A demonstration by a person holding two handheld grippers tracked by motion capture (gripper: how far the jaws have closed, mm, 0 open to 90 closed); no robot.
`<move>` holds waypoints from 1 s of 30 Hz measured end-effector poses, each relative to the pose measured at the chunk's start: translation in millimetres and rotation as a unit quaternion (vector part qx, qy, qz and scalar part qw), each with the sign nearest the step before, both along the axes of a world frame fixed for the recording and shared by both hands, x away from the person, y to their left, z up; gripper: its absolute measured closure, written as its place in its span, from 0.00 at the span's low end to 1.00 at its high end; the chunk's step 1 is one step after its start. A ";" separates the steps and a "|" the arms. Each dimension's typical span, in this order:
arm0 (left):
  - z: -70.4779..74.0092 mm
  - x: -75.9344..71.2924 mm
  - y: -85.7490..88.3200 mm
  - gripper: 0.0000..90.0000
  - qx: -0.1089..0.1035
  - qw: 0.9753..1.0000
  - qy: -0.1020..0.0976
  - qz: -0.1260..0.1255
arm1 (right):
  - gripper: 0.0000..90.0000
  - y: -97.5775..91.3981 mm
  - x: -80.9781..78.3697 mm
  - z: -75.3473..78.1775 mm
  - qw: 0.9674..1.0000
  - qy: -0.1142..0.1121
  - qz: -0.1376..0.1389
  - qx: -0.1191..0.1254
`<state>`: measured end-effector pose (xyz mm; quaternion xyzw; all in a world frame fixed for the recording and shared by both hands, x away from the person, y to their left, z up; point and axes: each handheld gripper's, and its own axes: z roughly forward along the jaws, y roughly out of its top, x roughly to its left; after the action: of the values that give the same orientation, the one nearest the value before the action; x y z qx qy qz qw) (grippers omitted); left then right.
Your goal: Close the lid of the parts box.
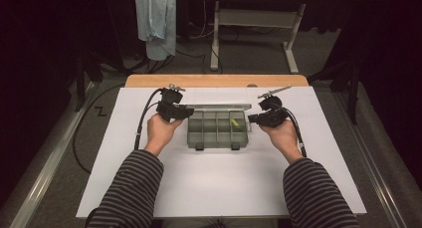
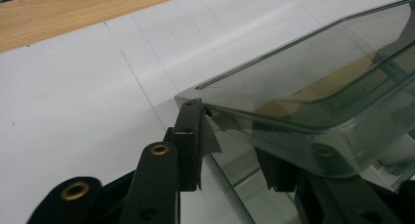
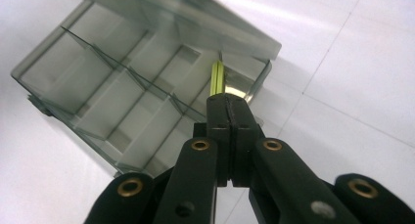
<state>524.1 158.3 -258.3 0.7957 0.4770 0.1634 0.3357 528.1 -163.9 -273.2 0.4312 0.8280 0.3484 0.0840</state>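
A clear grey compartment box (image 1: 217, 133) lies in the middle of the white table, its lid (image 1: 219, 107) tipped up at the back. My left gripper (image 1: 185, 111) is shut on the box's left far corner; in the left gripper view the jaws (image 2: 232, 141) clamp the box's rim (image 2: 313, 150). A thin yellow-green piece (image 1: 234, 122) lies in the far right compartment. My right gripper (image 1: 252, 119) hovers at the box's right end. Its jaws (image 3: 228, 104) are pressed together with nothing between them, just short of the yellow-green piece (image 3: 216, 77).
The white table sheet (image 1: 214, 188) has free room in front of the box and on both sides. A wooden strip (image 1: 214, 80) runs along the far edge. Beyond it hangs a pale blue cloth (image 1: 157, 19) and stands a white desk frame (image 1: 291, 49).
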 end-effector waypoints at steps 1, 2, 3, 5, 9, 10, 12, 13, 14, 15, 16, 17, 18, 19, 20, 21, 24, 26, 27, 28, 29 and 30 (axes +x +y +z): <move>-0.4 -0.1 0.2 0.71 0.000 1.000 0.001 0.000 | 1.00 -0.1 0.1 1.3 1.000 -0.001 0.001 0.002; -0.7 -0.2 0.2 0.71 0.000 1.000 0.002 0.000 | 1.00 0.1 0.0 2.5 1.000 -0.003 0.002 0.004; -1.0 -0.3 0.4 0.71 0.001 1.000 0.002 -0.001 | 1.00 0.5 -0.2 3.7 1.000 -0.002 0.001 0.004; -1.5 -0.5 0.7 0.71 0.001 1.000 0.004 -0.002 | 1.00 0.9 -0.4 5.2 1.000 -0.004 0.005 0.006; -1.9 -0.8 1.0 0.71 0.000 1.000 0.007 -0.003 | 1.00 1.7 -1.4 7.6 1.000 -0.008 0.008 0.009; -2.2 -0.8 0.9 0.71 0.001 1.000 0.008 -0.004 | 1.00 1.8 -1.6 8.0 1.000 -0.009 0.009 0.010; -2.4 -0.9 1.0 0.70 0.002 1.000 0.009 -0.005 | 1.00 2.0 -1.8 8.9 1.000 -0.011 0.011 0.011; -2.5 -1.0 1.0 0.70 0.002 1.000 0.010 -0.005 | 1.00 2.1 -1.9 9.2 1.000 -0.010 0.010 0.011; -2.7 -1.0 1.2 0.70 0.001 1.000 0.011 -0.006 | 1.00 2.2 -2.2 9.7 1.000 -0.010 0.011 0.011; -2.9 -1.1 1.1 0.69 0.001 1.000 0.012 -0.006 | 1.00 2.3 -2.4 10.1 1.000 -0.011 0.012 0.011; -3.2 -1.2 0.9 0.69 0.001 1.000 0.013 -0.006 | 1.00 2.5 -2.7 10.3 1.000 -0.011 0.013 0.013; -3.5 -1.3 0.9 0.69 0.001 1.000 0.015 -0.007 | 1.00 2.5 -3.0 10.6 1.000 -0.011 0.013 0.013; -3.8 -1.4 0.8 0.68 0.001 1.000 0.015 -0.007 | 1.00 2.2 -3.1 10.8 1.000 -0.013 0.016 0.014; -3.9 -1.5 0.7 0.68 0.002 1.000 0.016 -0.007 | 1.00 2.0 -3.0 10.8 1.000 -0.014 0.017 0.013; -4.1 -1.7 0.7 0.67 0.002 1.000 0.016 -0.008 | 1.00 2.0 -3.2 11.1 1.000 -0.013 0.017 0.014; -4.2 -1.9 0.7 0.66 0.002 1.000 0.017 -0.008 | 1.00 1.8 -3.5 11.5 1.000 -0.012 0.015 0.013; -4.8 -2.5 0.6 0.64 0.004 1.000 0.020 -0.010 | 1.00 1.1 -3.7 12.0 1.000 -0.012 0.017 0.014; -5.4 -3.0 0.6 0.63 0.004 1.000 0.022 -0.012 | 1.00 1.0 -3.9 12.0 1.000 -0.013 0.018 0.015; -5.6 -3.4 0.7 0.62 0.004 1.000 0.023 -0.011 | 1.00 0.9 -4.0 12.1 1.000 -0.014 0.019 0.015; -5.9 -3.7 1.1 0.61 0.003 1.000 0.024 -0.012 | 1.00 0.8 -4.1 12.2 1.000 -0.013 0.019 0.014; -6.1 -3.9 1.4 0.61 0.002 1.000 0.024 -0.012 | 1.00 0.7 -4.1 12.2 1.000 -0.013 0.020 0.014; -6.6 -4.3 1.8 0.61 0.001 1.000 0.024 -0.012 | 1.00 0.7 -4.1 12.0 1.000 -0.015 0.020 0.013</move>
<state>519.8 160.1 -264.8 0.8053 0.4754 0.1403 0.3253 524.0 -163.1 -261.2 0.4102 0.8306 0.3673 0.0833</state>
